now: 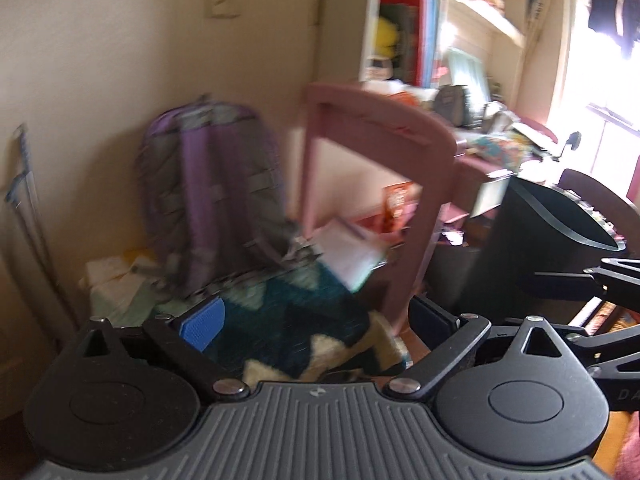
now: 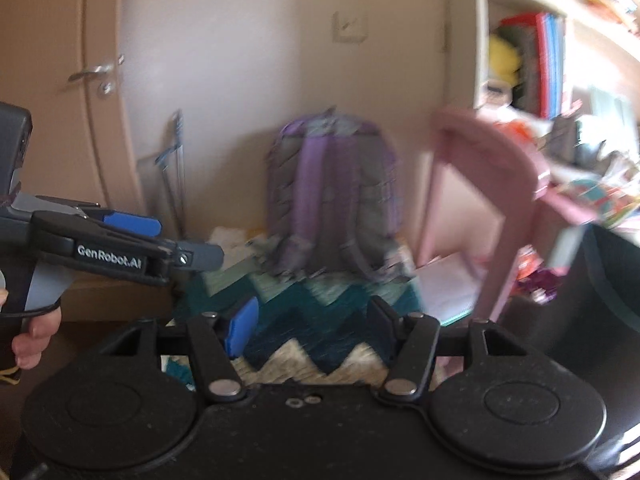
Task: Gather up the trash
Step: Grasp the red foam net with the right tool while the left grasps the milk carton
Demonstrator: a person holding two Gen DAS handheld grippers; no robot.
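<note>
My left gripper is open and empty, held above a zigzag-patterned rug. My right gripper is open and empty over the same rug. The left gripper also shows in the right wrist view, at the left, held by a hand. A black bin stands at the right, with part of the right gripper in front of it; it also shows in the right wrist view. Loose papers and colourful wrappers lie under a pink desk. Both views are blurred.
A purple backpack leans on the wall, also in the right wrist view. The pink desk is cluttered. A shelf with books stands behind it. A door is at the left. Pale papers lie by the wall.
</note>
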